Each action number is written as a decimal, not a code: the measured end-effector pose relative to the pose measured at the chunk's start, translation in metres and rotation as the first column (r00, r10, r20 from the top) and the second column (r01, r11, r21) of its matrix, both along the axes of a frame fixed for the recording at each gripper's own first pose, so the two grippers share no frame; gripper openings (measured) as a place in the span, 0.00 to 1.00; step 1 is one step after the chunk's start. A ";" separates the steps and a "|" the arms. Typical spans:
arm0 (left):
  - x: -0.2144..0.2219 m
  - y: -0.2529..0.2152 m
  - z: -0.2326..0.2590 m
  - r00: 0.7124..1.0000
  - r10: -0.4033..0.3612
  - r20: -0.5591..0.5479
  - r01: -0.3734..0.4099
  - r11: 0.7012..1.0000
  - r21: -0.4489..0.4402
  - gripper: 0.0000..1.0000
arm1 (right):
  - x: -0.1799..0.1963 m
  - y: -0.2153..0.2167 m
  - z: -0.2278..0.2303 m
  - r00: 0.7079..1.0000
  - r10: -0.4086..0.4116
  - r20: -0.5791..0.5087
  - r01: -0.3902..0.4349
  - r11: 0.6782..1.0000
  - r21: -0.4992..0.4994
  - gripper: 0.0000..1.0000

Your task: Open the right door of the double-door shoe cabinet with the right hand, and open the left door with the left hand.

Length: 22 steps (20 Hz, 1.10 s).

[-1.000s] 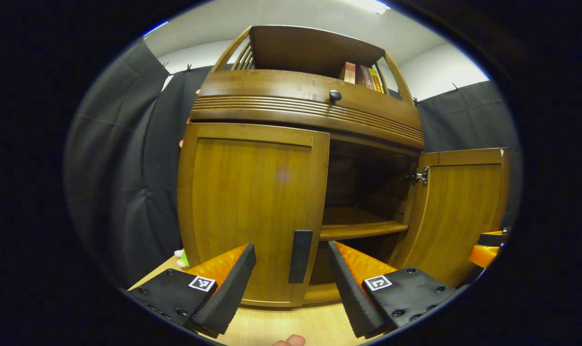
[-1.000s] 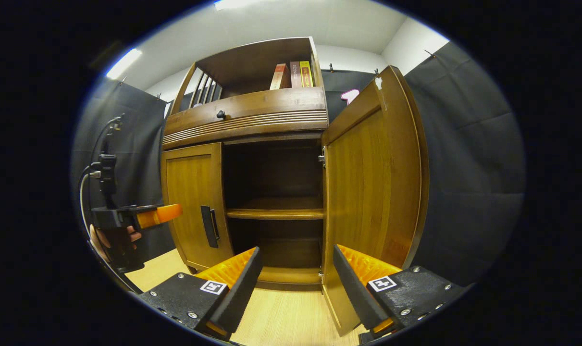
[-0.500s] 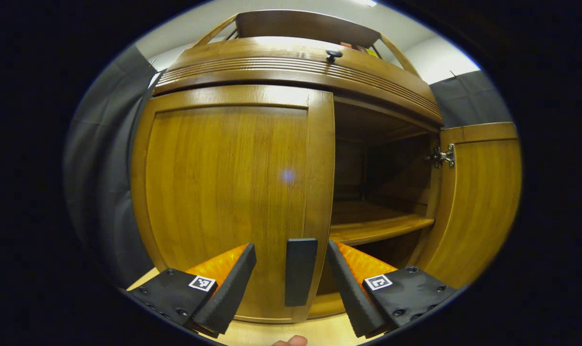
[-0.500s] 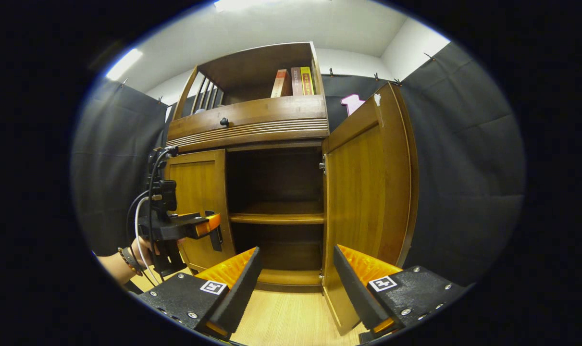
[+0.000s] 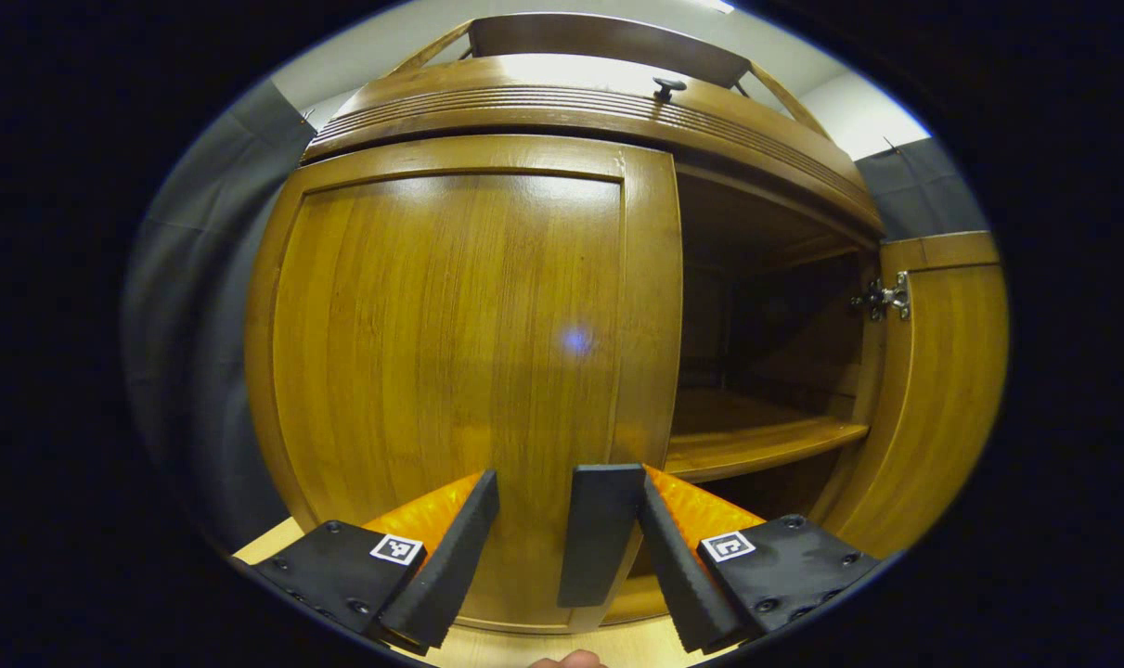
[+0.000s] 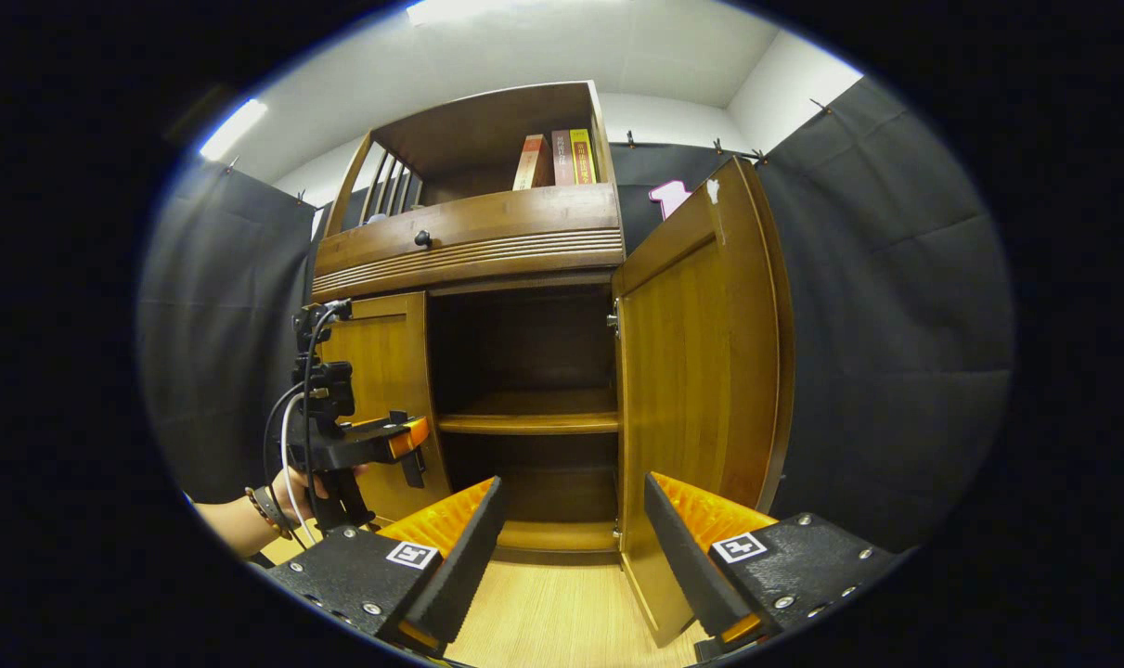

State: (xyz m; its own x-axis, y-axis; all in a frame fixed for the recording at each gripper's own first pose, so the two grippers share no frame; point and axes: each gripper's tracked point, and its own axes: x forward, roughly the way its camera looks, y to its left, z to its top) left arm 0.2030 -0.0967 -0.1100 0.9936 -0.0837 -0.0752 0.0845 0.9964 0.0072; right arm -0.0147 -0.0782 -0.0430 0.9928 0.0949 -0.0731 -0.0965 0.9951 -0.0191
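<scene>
The wooden shoe cabinet's left door [image 5: 450,353] is closed and looms large in the left gripper view. Its dark vertical handle [image 5: 599,533] stands between the fingers of my left gripper [image 5: 566,482], close against the right-hand finger, and the jaws are open. The right door [image 6: 701,371] is swung wide open, also seen as the right door [image 5: 942,390] with its metal hinge [image 5: 882,299]. My right gripper [image 6: 573,487] is open and holds nothing, set back from the cabinet by the open door's lower edge. The left gripper [image 6: 411,436], held by a hand, sits at the left door [image 6: 385,399].
Inside the open half is a bare wooden shelf [image 6: 529,422]. A drawer with a dark knob [image 6: 423,238] runs above the doors, and books [image 6: 557,158] stand on the top shelf. Light wooden floor [image 6: 543,622] lies in front. Black cloth walls surround the cabinet.
My left gripper has moved in to the left door, bringing the handle between its open fingers. The right gripper has eased back a little; the right door stays open.
</scene>
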 end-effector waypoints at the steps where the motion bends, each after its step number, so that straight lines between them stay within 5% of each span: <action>1: 0.002 0.000 -0.001 1.000 0.003 0.000 -0.003 1.000 -0.012 0.95 | 0.000 0.002 0.001 1.000 0.003 0.004 -0.003 1.000 -0.001 0.92; 3: 0.003 -0.001 -0.002 1.000 0.005 -0.004 -0.005 0.999 -0.039 0.94 | 0.003 0.001 0.001 1.000 -0.007 0.018 0.007 1.000 -0.010 1.00; 4: 0.003 -0.002 -0.003 1.000 0.005 -0.005 -0.006 0.999 -0.047 0.94 | 0.002 0.001 -0.003 1.000 -0.008 0.014 0.009 1.000 -0.012 0.92; 7: 0.002 -0.001 -0.004 1.000 0.003 -0.015 -0.004 1.000 -0.018 0.94 | 0.001 0.004 -0.008 1.000 -0.005 0.000 0.005 1.000 -0.006 0.92; 8: 0.002 -0.002 -0.006 1.000 0.002 -0.019 -0.002 1.000 -0.009 0.94 | 0.000 0.004 -0.009 1.000 -0.007 -0.002 0.007 1.000 -0.009 1.00; 10: 0.002 -0.007 -0.006 1.000 -0.017 -0.022 0.016 1.000 -0.020 0.81 | -0.001 0.001 -0.010 1.000 -0.014 -0.001 0.014 1.000 -0.012 0.92; 12: 0.003 -0.018 -0.005 0.999 -0.045 -0.020 0.044 0.998 -0.043 0.67 | -0.003 0.001 -0.010 1.000 -0.013 -0.003 0.013 1.000 -0.002 0.92; 13: 0.000 -0.021 -0.007 0.999 -0.031 -0.020 0.031 0.999 -0.035 0.61 | -0.003 0.001 -0.011 1.000 -0.015 -0.002 0.015 1.000 0.001 1.00; 16: 0.001 -0.019 -0.006 1.000 -0.003 -0.009 0.004 1.000 0.017 0.41 | -0.009 -0.005 -0.016 0.999 -0.031 -0.008 0.031 1.000 -0.001 0.92; 22: -0.006 -0.018 -0.008 1.000 0.011 -0.010 -0.011 0.999 0.045 0.38 | -0.014 -0.008 -0.024 0.999 -0.042 -0.024 0.042 0.999 0.002 0.92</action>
State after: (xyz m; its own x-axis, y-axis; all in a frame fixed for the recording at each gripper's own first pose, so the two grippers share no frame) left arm 0.1974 -0.1146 -0.1180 0.9937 -0.0693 -0.0886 0.0740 0.9960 0.0509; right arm -0.0292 -0.0860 -0.0666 0.9939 0.0535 -0.0965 -0.0552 0.9984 -0.0147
